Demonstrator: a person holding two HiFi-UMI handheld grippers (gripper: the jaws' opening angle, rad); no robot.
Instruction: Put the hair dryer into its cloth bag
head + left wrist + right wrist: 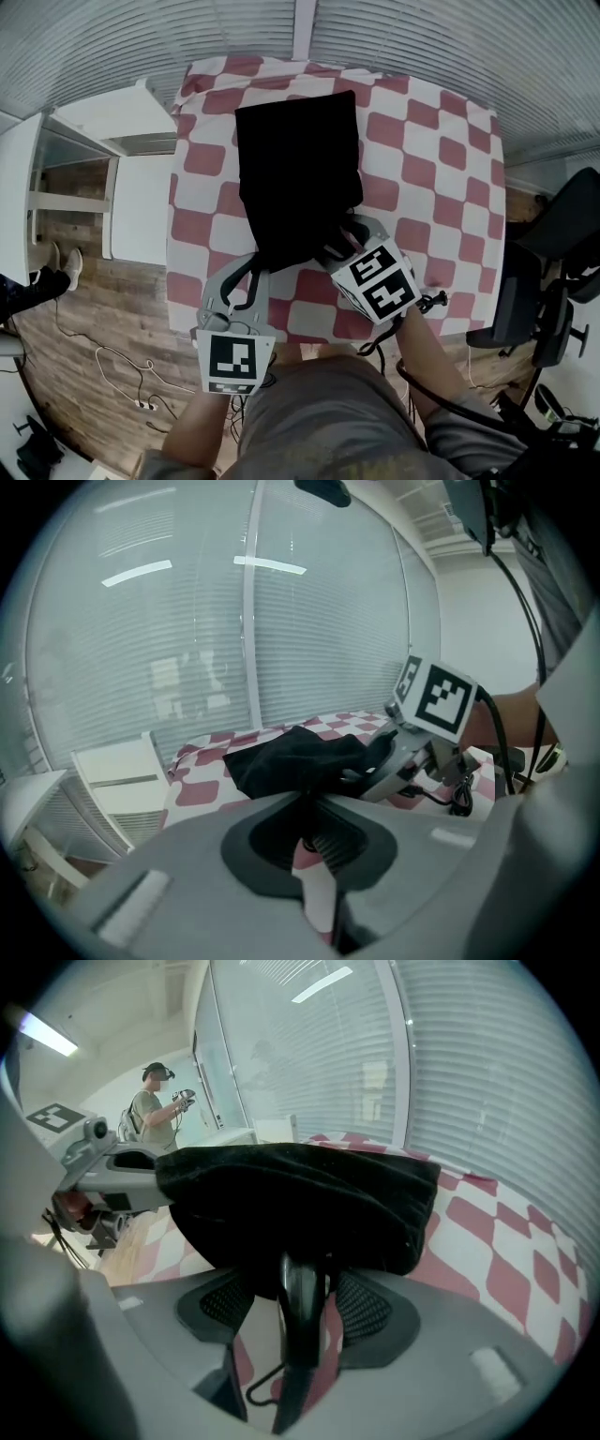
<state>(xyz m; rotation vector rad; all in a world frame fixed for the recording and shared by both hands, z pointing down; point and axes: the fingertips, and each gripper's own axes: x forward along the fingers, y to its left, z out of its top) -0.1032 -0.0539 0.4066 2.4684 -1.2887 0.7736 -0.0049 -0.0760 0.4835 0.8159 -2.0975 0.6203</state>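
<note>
Wide apart stand the jaws of the right gripper [345,236]. The shiny black handle of the hair dryer [298,1312] is between them, but the pads do not squeeze it. The left gripper [246,270] has its jaws pinched on the near edge of the cloth bag [298,173].

The bag is black and lies flat in the middle of the table [441,187], which has a red and white checked cloth on it. Its long side runs from the person toward the window blinds [422,37], and its open end is on the person's side. Most of the hair dryer is hidden inside the bag. Only the handle sticks out of the open end, pointing back at the person, in line with the bag. A thin cord [265,1384] loops under the handle.

The bag's edge hangs over the top of the handle. Both grippers sit close together at the open end.

A white shelf [117,122] stands left of the table and a black chair [553,272] stands to its right. Far off, another person [155,1101] stands in the room.
</note>
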